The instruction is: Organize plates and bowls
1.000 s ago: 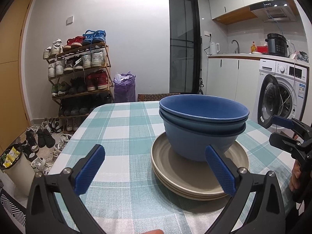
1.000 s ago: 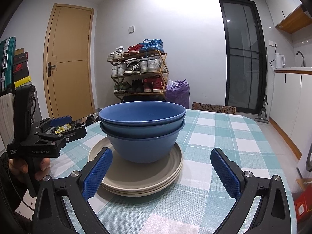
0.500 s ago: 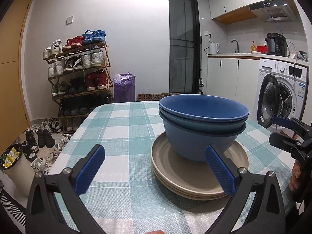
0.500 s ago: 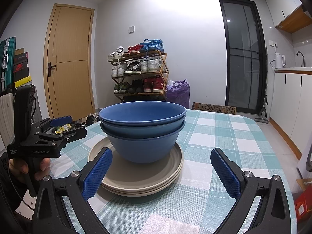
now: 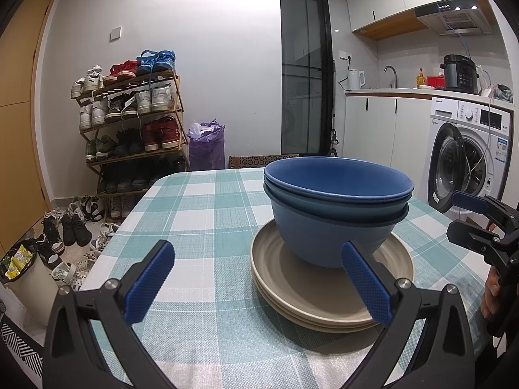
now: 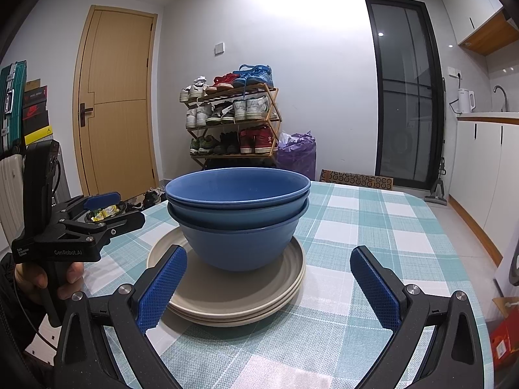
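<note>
Two nested blue bowls point(image 5: 334, 214) point(image 6: 238, 217) stand upright on a stack of beige plates point(image 5: 311, 295) point(image 6: 233, 298) on the checked tablecloth point(image 5: 201, 214). My left gripper point(image 5: 256, 283) is open, low over the cloth, just in front of the stack and to its left, with nothing between its fingers. My right gripper point(image 6: 269, 287) is open too, facing the stack from the other side, its left pad point(image 6: 162, 287) overlapping the plates' rim. Each gripper also shows in the other's view, hand-held: the right gripper point(image 5: 467, 214) and the left gripper point(image 6: 107, 207).
A shoe rack point(image 5: 129, 123) and a purple bag point(image 5: 206, 144) stand beyond the table's far edge. A washing machine point(image 5: 467, 159) and kitchen counter point(image 5: 421, 92) are at the right. Shoes point(image 5: 65, 227) lie on the floor to the left.
</note>
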{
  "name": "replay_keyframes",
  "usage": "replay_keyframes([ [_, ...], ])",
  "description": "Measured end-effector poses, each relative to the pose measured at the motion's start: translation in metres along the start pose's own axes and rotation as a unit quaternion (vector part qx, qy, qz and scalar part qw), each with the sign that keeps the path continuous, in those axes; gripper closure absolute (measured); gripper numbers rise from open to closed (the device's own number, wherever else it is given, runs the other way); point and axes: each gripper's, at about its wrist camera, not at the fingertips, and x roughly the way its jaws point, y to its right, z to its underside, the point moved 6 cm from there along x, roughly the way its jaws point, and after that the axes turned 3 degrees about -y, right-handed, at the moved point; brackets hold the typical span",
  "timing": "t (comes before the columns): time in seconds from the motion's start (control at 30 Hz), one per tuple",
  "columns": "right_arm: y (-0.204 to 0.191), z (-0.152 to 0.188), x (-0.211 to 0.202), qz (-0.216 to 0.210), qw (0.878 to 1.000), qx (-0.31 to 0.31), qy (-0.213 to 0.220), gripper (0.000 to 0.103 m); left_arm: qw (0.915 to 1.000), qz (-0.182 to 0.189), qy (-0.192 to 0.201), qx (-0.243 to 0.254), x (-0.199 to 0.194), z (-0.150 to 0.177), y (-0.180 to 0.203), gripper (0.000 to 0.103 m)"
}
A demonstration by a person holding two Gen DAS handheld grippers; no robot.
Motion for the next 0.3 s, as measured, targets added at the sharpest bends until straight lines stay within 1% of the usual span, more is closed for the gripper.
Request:
replay_keyframes([
  [0.3,0.0002,0.0000,-0.0004,0.000,1.000,0.000,0.000,0.001,1.0000,0.004,0.001,0.002,0.0003,-0.0011,0.0015,0.000],
])
